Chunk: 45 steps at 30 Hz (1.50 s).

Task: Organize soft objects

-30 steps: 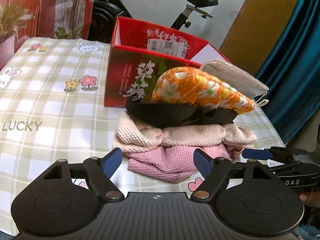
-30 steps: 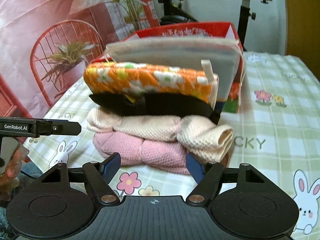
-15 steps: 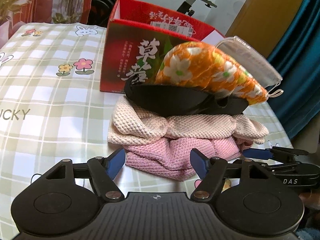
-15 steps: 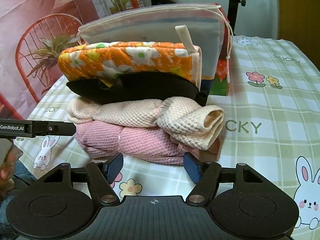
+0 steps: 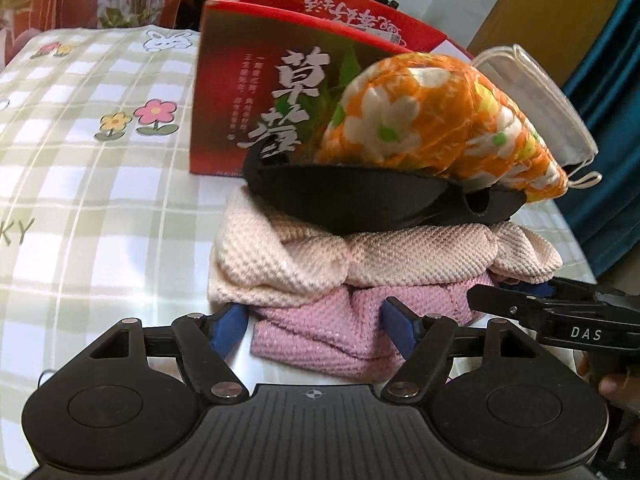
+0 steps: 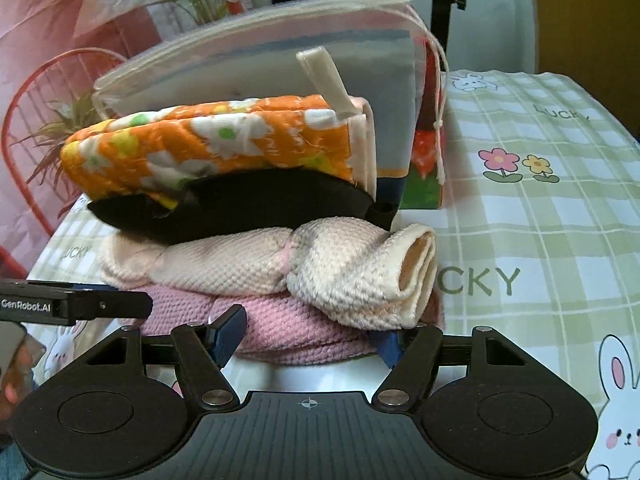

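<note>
A stack of soft things stands on the checked tablecloth [image 5: 80, 200]. From the bottom up it holds a pink towel [image 5: 332, 340], a cream towel [image 5: 320, 264], a black eye mask [image 5: 360, 200], an orange floral mitt [image 5: 432, 120] and a white face mask [image 5: 536, 96]. My left gripper [image 5: 316, 328] is low at one side of the stack, its jaws opening slightly, with the pink towel's end between the blue pads and not pinched. My right gripper [image 6: 308, 338] comes in from the opposite side, open, its pads flanking the pink towel [image 6: 288, 332] under the cream towel [image 6: 240, 264].
A red cardboard box [image 5: 248, 92] with an open top stands right behind the stack. Each view shows the other gripper's finger beside the stack: the right one [image 5: 520, 304] and the left one [image 6: 100, 304]. An exercise bike, a plant and a teal curtain lie beyond the table.
Both grippers have come lower and closer to the stack from opposite sides. Their pads, earlier short of the pile, now sit either side of the pink towel's ends.
</note>
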Each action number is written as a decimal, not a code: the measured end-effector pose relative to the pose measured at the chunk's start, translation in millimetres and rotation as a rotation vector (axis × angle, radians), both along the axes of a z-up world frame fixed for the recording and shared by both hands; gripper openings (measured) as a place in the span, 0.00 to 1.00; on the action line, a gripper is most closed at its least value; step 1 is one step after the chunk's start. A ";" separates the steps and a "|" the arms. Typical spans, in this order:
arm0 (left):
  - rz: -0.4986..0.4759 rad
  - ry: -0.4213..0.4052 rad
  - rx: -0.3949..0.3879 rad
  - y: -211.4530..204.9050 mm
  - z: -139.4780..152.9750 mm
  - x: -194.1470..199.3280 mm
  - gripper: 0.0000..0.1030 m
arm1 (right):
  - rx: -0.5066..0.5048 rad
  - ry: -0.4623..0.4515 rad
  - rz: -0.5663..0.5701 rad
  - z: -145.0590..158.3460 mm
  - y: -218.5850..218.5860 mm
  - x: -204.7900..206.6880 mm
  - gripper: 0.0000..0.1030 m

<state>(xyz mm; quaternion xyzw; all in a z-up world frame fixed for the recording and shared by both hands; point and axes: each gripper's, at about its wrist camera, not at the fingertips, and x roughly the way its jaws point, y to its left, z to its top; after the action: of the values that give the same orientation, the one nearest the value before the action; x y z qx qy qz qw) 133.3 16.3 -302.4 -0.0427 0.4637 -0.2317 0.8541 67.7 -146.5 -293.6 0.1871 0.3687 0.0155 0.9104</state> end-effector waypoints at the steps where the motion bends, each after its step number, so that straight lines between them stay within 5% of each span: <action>1: 0.002 -0.004 0.012 -2.6 0.7 -0.2 0.73 | -0.010 -0.002 0.000 -0.2 1.8 1.3 0.64; 3: 0.003 -0.015 0.012 -4.6 0.6 -3.5 0.67 | -0.035 -0.006 0.005 -0.5 5.6 2.6 0.62; 7: -0.024 0.002 -0.028 -5.5 1.8 -10.1 0.37 | -0.026 -0.010 0.027 -0.2 7.1 -1.1 0.48; 10: -0.044 -0.026 0.006 -11.5 6.1 -17.4 0.32 | -0.013 -0.006 0.048 1.5 8.7 -2.4 0.36; 21: 0.006 -0.016 -0.027 6.8 12.8 -30.0 0.27 | 0.050 -0.003 0.112 6.4 17.0 -14.5 0.25; 37: 0.012 -0.250 -0.069 6.4 76.6 -57.5 0.25 | 0.033 -0.222 0.100 66.7 7.3 -41.2 0.23; 45: 0.000 -0.300 -0.084 3.8 87.7 -66.3 0.24 | -0.027 -0.289 0.117 87.0 18.1 -41.5 0.19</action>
<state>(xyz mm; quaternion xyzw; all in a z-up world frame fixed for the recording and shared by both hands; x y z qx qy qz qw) 66.9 20.1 -214.7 -0.0432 0.3210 -0.2547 0.9112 26.1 -128.4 -206.6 0.1489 0.2441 0.0903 0.9540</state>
